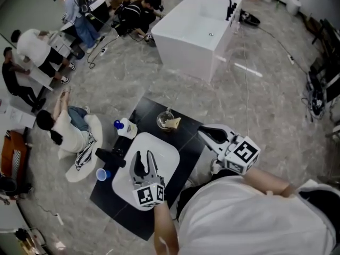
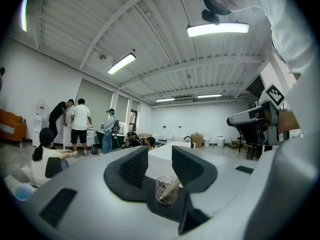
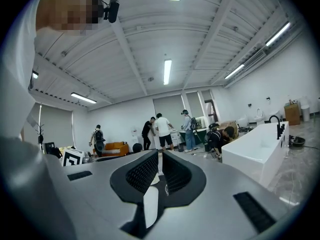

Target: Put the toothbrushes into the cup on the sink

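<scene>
The white toothbrush (image 3: 150, 204) is mostly hidden in the right gripper (image 3: 159, 173), whose jaws pinch it. Only a strip shows, running up and down the lower middle of the right gripper view, wider end lowest. The left gripper (image 2: 160, 156) is spread and empty over the sink (image 1: 166, 158); beyond it a clear cup (image 2: 166, 190) holds a pale handle (image 2: 172, 186) leaning toward the upper right.

Floor (image 1: 133, 84): grey marbled tile, glossy; black cables (image 1: 313, 97) tangled at the right edge.
Bathtub (image 1: 196, 33): white, freestanding, rectangular; black faucet (image 1: 227, 4) at its far end.
Walls (image 2: 35, 79): plain white.
Ceiling (image 2: 150, 24): white ribbed panels on beams; strip lights (image 2: 217, 29) lit.
Sofa (image 3: 114, 147): orange, against the far wall.
Cabinet (image 3: 175, 134): white, with standing people (image 3: 161, 129) gathered at it.
Seated person (image 1: 64, 129): on the floor.
</scene>
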{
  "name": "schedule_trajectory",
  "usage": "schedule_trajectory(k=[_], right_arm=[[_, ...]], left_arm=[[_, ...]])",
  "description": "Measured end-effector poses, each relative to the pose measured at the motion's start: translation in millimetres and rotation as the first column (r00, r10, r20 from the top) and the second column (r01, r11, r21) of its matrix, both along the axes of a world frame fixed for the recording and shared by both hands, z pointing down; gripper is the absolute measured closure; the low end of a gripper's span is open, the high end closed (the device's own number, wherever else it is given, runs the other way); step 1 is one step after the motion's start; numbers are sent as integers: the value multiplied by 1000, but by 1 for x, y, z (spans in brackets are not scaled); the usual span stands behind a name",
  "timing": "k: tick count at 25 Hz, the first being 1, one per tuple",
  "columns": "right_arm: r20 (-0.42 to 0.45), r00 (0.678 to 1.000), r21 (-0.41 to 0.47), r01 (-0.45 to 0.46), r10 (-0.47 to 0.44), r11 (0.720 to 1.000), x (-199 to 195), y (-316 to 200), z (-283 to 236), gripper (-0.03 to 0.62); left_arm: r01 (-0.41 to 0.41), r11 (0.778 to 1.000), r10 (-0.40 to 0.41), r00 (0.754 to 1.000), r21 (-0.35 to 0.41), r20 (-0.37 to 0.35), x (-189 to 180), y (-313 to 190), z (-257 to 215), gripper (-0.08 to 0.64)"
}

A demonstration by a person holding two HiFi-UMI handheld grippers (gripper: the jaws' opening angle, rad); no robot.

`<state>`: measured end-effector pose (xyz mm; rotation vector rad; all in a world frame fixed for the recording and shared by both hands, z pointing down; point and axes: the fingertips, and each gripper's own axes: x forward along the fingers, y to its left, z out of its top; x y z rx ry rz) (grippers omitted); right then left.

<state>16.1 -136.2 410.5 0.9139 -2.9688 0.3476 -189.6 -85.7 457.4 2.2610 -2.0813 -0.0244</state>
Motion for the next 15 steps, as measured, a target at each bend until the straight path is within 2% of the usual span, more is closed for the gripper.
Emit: schedule_trajectory(k=[11, 15], right_arm=[[-12, 998, -23, 59, -59, 998, -8, -18, 12, 541], [-9, 997, -29, 75, -75, 997, -13, -23, 13, 541]], left_arm=[[53, 999, -53, 999, -6, 13, -6, 6, 5, 444], [65, 998, -64, 997, -12, 47, -2, 6, -1, 457]])
